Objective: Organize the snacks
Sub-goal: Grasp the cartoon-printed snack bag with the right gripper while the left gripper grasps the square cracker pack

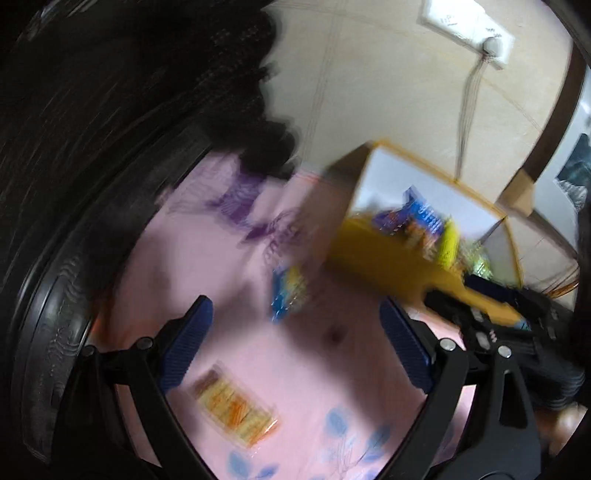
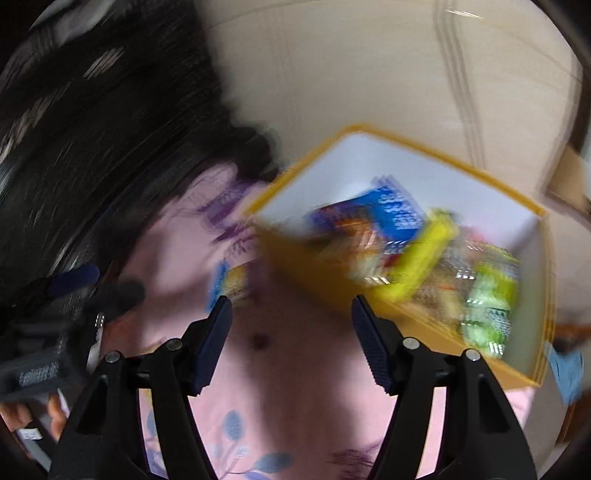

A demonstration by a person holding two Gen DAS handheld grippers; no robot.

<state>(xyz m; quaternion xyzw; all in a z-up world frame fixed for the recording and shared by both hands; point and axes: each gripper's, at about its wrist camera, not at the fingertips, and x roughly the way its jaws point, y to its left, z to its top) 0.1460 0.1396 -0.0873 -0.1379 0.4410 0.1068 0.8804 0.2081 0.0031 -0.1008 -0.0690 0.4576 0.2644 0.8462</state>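
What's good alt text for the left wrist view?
Motion-blurred fisheye view: the open, empty left gripper hangs over a pink floral cloth. An orange snack packet and a blue-yellow packet lie loose on the cloth. At right is a yellow box with snack packets already in it.

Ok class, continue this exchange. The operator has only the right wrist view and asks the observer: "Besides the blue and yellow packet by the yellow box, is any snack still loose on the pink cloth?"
Observer: Yes. The left wrist view shows an orange cracker packet lying on the pink cloth, close in front of the left gripper.
Operator: Is that gripper holding anything?
Observer: No. Its jaws stand wide open and grip nothing.
Operator: Anything on the wall behind the box?
Observer: A white wall socket, with a cord hanging down behind the yellow box.
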